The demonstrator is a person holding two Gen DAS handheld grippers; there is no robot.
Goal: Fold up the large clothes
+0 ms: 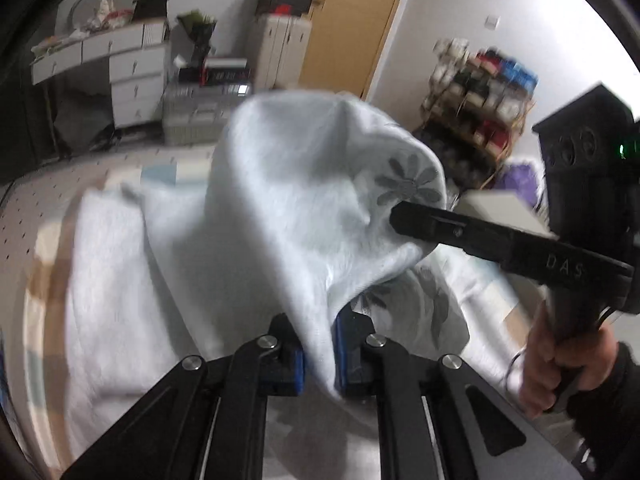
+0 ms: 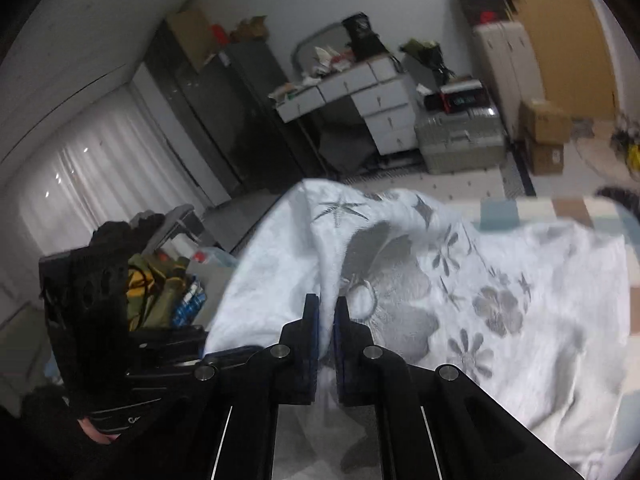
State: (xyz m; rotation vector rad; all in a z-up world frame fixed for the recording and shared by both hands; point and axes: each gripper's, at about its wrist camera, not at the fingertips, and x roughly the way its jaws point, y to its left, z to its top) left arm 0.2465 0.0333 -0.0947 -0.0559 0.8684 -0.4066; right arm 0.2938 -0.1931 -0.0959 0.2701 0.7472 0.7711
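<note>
Messy bedroom behind, checked bed (image 1: 44, 248) underneath, white cloth with grey flowers (image 1: 280, 208) lifted over it, left gripper (image 1: 320, 354) pinching one fold tight, right gripper (image 2: 327, 320) pinching another fold close beside it, rest of cloth lying on bed.

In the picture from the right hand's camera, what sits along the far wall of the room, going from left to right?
White curtain → dark tall cabinet → white desk with drawers → grey suitcase → brown cardboard boxes.
</note>
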